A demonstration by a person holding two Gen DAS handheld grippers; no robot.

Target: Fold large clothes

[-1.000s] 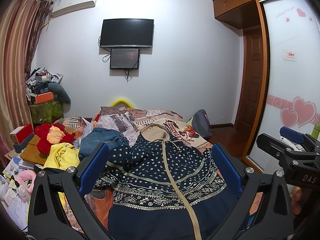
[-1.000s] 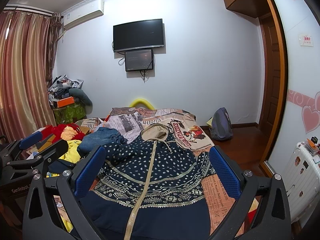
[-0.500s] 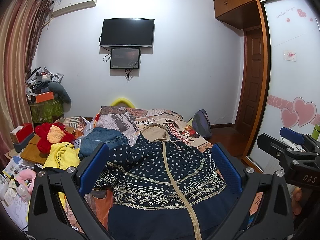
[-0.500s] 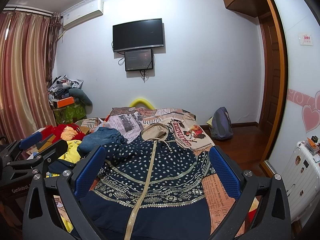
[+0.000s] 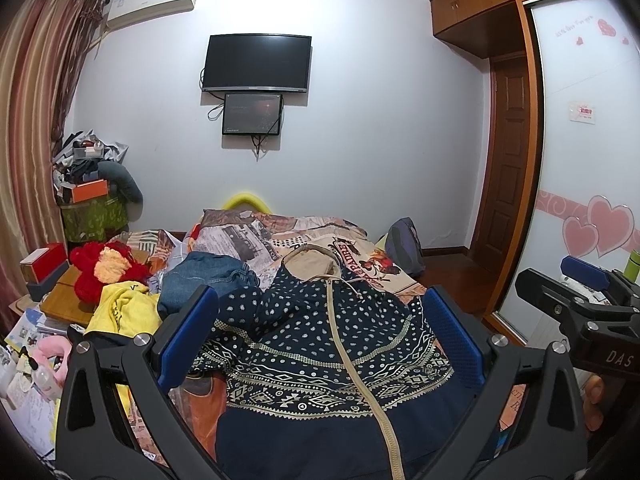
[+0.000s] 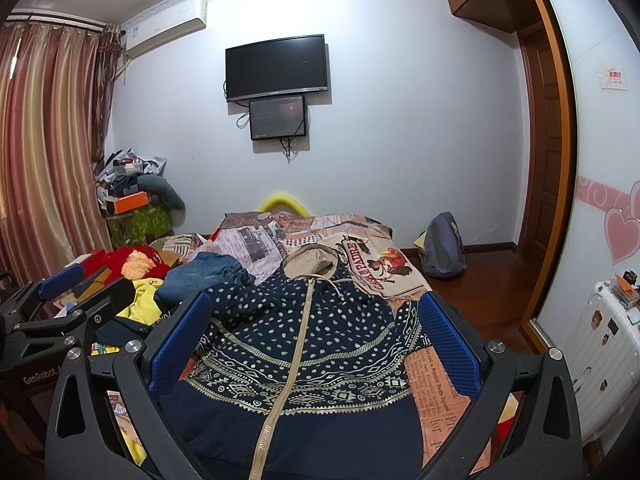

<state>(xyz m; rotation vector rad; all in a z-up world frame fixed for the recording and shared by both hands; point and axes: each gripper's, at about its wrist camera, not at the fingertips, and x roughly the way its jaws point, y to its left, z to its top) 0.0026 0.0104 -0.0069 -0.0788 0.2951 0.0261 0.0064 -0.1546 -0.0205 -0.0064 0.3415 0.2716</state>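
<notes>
- Nothing had moved visibly since the frames of a second before: both grippers stayed level above the near end of the bed, and the garment lay as it had.
- Bed (image 6: 436,400): the landmark, covered by a printed quilt, its far end toward the wall.
- Hooded jacket (image 5: 320,340): navy with pale dots and a patterned band, it lay spread face-up on the bed, zip closed, tan-lined hood toward the far end and hem at the near edge; no fold was visible, so the whole task appeared left to do.
- Jeans (image 5: 204,280) and yellow garment (image 5: 120,308): heaped at the bed's left side, unfolded.
- Left gripper (image 5: 320,336): jaws spread wide, holding nothing, above the jacket.
- Right gripper (image 6: 316,340): likewise wide open and empty, above the jacket.
</notes>
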